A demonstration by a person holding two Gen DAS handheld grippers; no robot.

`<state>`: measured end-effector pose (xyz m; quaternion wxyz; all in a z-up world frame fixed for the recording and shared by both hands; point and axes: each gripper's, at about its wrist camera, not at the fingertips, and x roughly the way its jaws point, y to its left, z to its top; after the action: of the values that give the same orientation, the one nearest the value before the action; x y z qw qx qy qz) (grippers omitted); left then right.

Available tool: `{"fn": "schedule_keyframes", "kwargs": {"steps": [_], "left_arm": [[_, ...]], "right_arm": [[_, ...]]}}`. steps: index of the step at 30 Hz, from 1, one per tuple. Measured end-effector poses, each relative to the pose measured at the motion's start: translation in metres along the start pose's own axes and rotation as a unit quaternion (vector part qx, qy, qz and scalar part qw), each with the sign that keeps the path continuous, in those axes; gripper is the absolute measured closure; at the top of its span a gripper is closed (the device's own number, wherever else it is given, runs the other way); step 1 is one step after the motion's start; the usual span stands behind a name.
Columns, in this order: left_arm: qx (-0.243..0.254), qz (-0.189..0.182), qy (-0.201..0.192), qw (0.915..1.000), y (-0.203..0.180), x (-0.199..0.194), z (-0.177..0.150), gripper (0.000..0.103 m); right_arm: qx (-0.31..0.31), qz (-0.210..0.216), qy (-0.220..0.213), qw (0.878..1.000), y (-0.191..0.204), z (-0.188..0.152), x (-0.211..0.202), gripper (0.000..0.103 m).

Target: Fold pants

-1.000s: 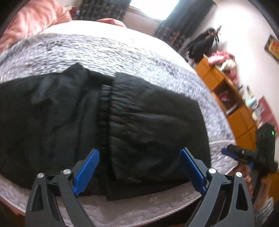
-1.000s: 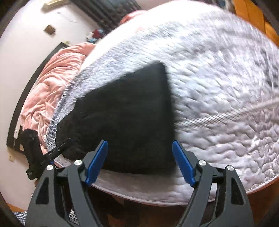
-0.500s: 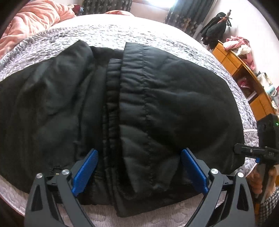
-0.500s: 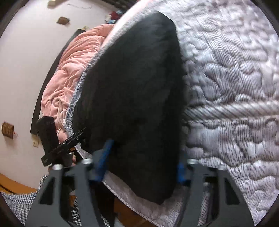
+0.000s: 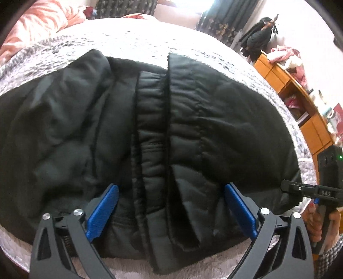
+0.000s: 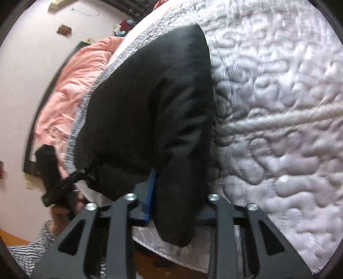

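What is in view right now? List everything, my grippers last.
Pants: one pair, black, lying partly folded on the bed, waistband toward the near edge.
Bed cover: one, pale grey quilted, under the pants.
Duvet: one, pink, bunched at the head end of the bed.
Shelf unit: one, orange wood, against the wall beside the bed, with clothes piled on top.
Curtains: dark patterned, at the window beyond the bed.
Dark clothes: hanging on a stand by the curtains.
Left gripper: black with blue pads, open, straddling the waistband at the near edge.
Right gripper: black with blue pads, shut on the pants' end fold.
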<state>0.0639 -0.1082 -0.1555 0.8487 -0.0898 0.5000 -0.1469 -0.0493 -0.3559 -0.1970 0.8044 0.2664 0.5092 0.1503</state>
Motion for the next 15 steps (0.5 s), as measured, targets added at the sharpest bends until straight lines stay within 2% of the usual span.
{"fn": "schedule_keyframes", "kwargs": {"steps": [2, 3, 5, 6, 9, 13, 15], "left_arm": [[-0.028, -0.021, -0.005, 0.9994, 0.012, -0.011, -0.001, 0.004], [-0.039, -0.027, -0.008, 0.9988, 0.018, -0.018, -0.003, 0.004], [-0.058, -0.034, -0.023, 0.9975, 0.032, -0.035, -0.005, 0.004], [-0.061, -0.035, -0.027, 0.9971, 0.038, -0.041, -0.006, 0.004], [-0.082, -0.029, -0.039, 0.9955, 0.064, -0.058, -0.012, 0.004], [-0.108, -0.009, -0.048, 0.993, 0.091, -0.07, -0.021, 0.004], [-0.12, -0.001, -0.049, 0.9915, 0.097, -0.072, -0.024, 0.004]], "right_arm": [[-0.028, -0.069, -0.02, 0.997, 0.02, 0.001, -0.014, 0.052], [-0.035, -0.09, -0.031, 0.995, 0.026, 0.0, -0.02, 0.043], [-0.054, -0.142, -0.064, 0.986, 0.047, 0.0, -0.041, 0.04], [-0.06, -0.151, -0.074, 0.984, 0.055, -0.001, -0.046, 0.04], [-0.096, -0.119, -0.087, 0.984, 0.098, -0.004, -0.049, 0.04], [-0.151, -0.079, -0.051, 0.984, 0.156, -0.012, -0.007, 0.041], [-0.18, -0.086, -0.029, 0.98, 0.178, -0.018, 0.02, 0.042]]}}
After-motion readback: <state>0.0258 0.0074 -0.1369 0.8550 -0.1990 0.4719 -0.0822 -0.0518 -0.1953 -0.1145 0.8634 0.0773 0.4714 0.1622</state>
